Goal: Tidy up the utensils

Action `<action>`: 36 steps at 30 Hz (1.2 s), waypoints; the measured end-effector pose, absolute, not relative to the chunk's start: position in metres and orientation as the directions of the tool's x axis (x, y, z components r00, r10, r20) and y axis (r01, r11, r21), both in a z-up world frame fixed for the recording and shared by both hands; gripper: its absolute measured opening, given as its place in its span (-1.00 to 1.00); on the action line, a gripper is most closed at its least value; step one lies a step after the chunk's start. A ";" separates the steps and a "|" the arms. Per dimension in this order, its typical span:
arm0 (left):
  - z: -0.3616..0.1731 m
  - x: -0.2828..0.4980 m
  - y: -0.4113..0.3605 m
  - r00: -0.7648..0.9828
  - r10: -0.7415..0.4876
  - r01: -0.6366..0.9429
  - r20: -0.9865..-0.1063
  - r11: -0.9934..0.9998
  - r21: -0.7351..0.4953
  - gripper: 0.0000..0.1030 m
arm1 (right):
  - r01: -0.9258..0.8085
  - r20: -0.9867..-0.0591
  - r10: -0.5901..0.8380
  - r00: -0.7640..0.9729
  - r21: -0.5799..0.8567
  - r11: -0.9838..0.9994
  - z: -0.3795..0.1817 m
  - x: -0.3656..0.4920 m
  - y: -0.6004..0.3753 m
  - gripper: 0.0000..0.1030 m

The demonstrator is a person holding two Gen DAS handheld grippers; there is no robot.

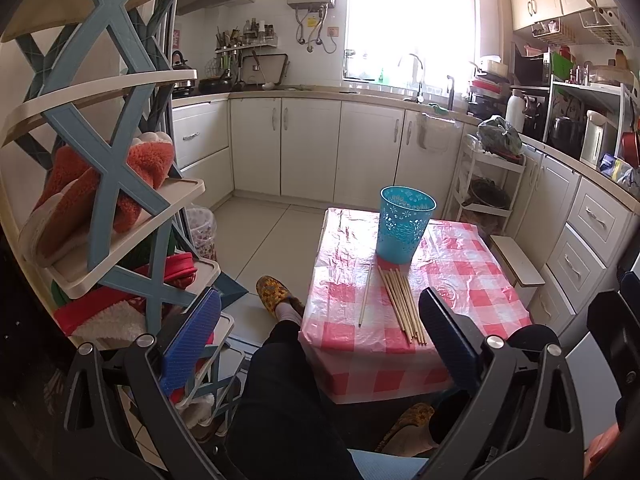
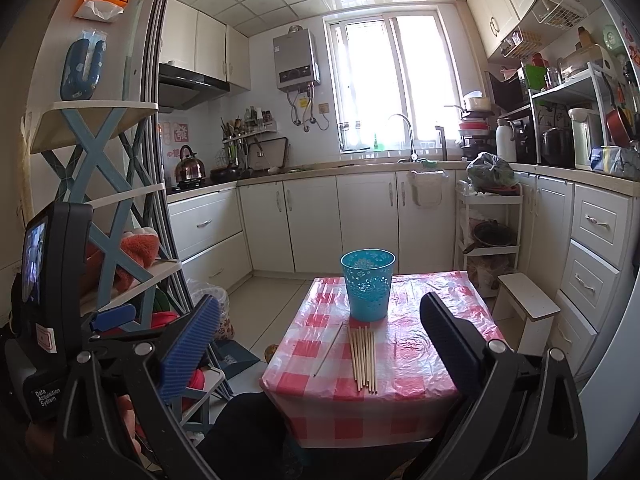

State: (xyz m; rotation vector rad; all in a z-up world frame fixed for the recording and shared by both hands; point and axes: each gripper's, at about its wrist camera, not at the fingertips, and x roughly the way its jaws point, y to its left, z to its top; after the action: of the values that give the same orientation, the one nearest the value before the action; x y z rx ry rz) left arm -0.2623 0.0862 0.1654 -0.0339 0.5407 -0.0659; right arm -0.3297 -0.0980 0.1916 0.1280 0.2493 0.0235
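A blue perforated plastic cup [image 1: 404, 224] [image 2: 368, 284] stands upright on a small table with a red-and-white checked cover [image 1: 460, 280] [image 2: 420, 356]. In front of it lie several wooden chopsticks in a bundle [image 1: 402, 304] [image 2: 363, 354], and one single stick [image 1: 365, 294] [image 2: 329, 349] lies apart to their left. My left gripper [image 1: 320, 332] is open and empty, held back from the table's near edge. My right gripper [image 2: 320, 340] is open and empty, also short of the table.
A blue-and-cream shoe rack [image 1: 120, 200] [image 2: 108, 184] with slippers stands close on the left. The person's legs and yellow slippers [image 1: 276, 296] are beside the table. A small white stool [image 1: 516, 264] [image 2: 528, 300] and a white trolley [image 1: 492, 184] stand at the right, cabinets behind.
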 end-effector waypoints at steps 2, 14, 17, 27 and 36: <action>0.165 -0.262 0.086 0.856 -0.071 0.054 -0.513 0.997 -0.049 0.85 | -0.007 -0.244 0.038 0.969 0.129 0.992 0.192 -0.329 -0.098 0.86; 0.162 -0.257 0.082 0.848 -0.083 0.067 -0.524 0.996 -0.050 0.85 | 0.000 -0.254 0.030 0.967 0.118 0.993 0.189 -0.324 -0.095 0.86; 0.153 -0.242 0.075 0.824 -0.108 0.095 -0.557 0.994 -0.053 0.85 | 0.016 -0.301 0.021 0.953 0.122 0.992 0.177 -0.306 -0.100 0.86; 0.094 -0.147 0.050 0.696 -0.139 0.136 -0.705 0.989 -0.060 0.85 | 0.064 -0.502 0.016 0.865 0.141 0.988 0.112 -0.201 -0.140 0.86; 0.026 -0.044 0.019 0.578 -0.152 0.155 -0.802 0.985 -0.075 0.85 | 0.041 -0.719 0.115 0.686 0.196 0.980 0.007 -0.064 -0.162 -0.32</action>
State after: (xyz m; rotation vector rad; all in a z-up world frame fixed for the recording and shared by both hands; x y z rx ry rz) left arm -0.0442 0.0190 0.0257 0.0038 0.9378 -0.1795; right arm -0.0643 -0.1616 0.0066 0.2036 0.8159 0.0417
